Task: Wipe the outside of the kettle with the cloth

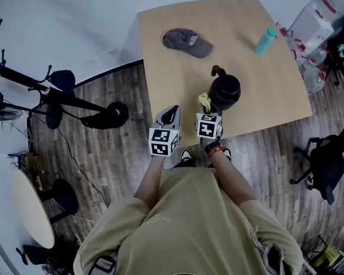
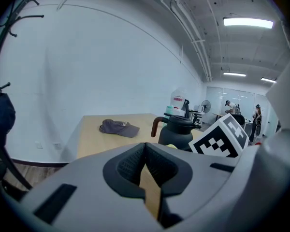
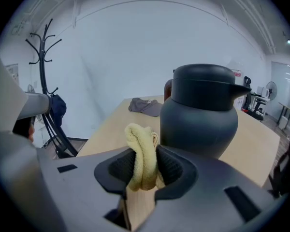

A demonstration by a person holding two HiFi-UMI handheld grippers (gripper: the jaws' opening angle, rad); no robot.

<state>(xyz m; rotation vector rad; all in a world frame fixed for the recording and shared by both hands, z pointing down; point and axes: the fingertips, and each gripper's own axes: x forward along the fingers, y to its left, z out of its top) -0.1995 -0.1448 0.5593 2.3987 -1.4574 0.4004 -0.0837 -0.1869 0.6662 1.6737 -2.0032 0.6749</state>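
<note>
A dark grey kettle [image 1: 225, 91] with a brown handle stands near the front edge of the wooden table [image 1: 241, 67]. It fills the right gripper view [image 3: 199, 111] just past the jaws and shows at mid-right in the left gripper view [image 2: 178, 133]. My right gripper [image 1: 205, 107] is shut on a bunched yellow cloth [image 3: 142, 155], also visible from the head view [image 1: 204, 101], just left of the kettle's base. My left gripper [image 1: 169, 118] hangs over the table's front edge, jaws shut with nothing between them.
A grey cap [image 1: 186, 41] lies at the far left of the table and a teal bottle [image 1: 265, 40] stands at the far right. A coat stand [image 1: 57, 96] lies left on the floor. A chair [image 1: 327, 159] and clutter sit right.
</note>
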